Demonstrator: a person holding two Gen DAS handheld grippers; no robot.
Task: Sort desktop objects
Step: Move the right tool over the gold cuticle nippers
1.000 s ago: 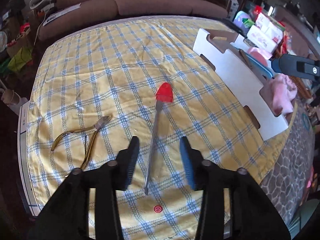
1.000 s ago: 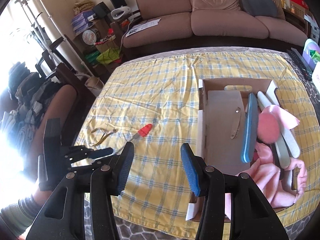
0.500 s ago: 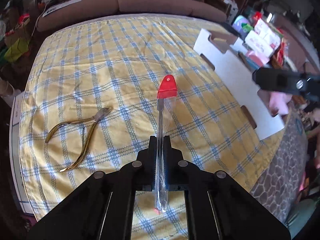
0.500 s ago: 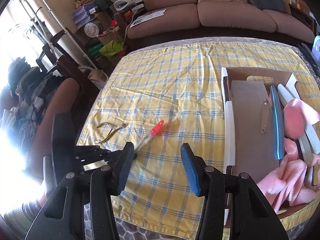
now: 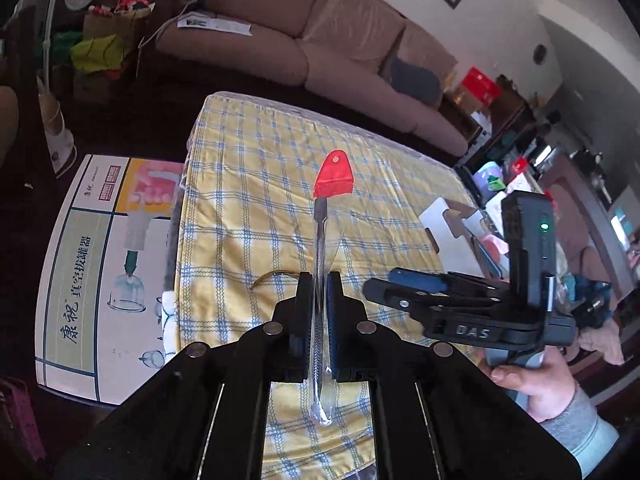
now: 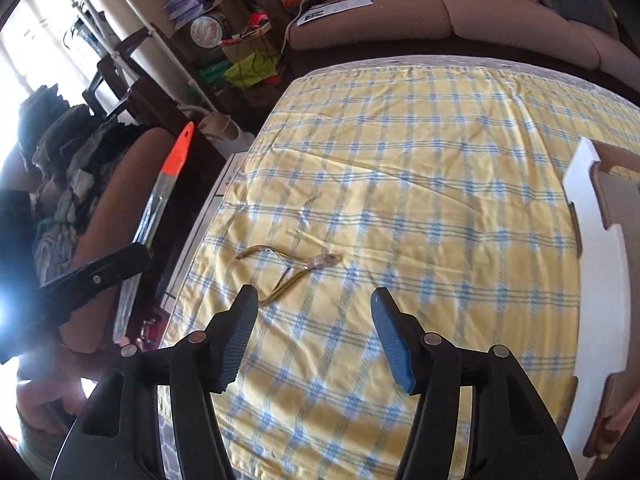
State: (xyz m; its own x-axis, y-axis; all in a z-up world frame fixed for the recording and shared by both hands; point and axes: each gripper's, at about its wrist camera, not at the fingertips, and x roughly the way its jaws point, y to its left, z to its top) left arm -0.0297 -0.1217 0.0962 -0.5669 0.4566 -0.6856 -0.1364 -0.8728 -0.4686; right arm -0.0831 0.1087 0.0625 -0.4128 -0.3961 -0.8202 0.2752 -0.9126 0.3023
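Note:
My left gripper (image 5: 319, 280) is shut on a thin metal tool in a clear sleeve with a red tab (image 5: 333, 176) and holds it lifted above the yellow checked tablecloth (image 5: 248, 184). In the right wrist view the same tool (image 6: 160, 196) sticks up at the left, clamped in the left gripper (image 6: 136, 254). My right gripper (image 6: 312, 308) is open and empty, hovering just near of gold cuticle nippers (image 6: 288, 266) that lie on the cloth. The right gripper also shows in the left wrist view (image 5: 404, 284), to the right of the held tool.
A white cardboard box (image 6: 600, 264) stands at the table's right edge; in the left wrist view (image 5: 444, 216) it holds pink and blue items. A printed carton (image 5: 96, 264) lies on the floor left of the table. A brown sofa (image 5: 320, 44) is behind.
My left gripper has lifted the red-tabbed tool off the cloth and swung left. My right gripper has moved left from the box to the gold nippers.

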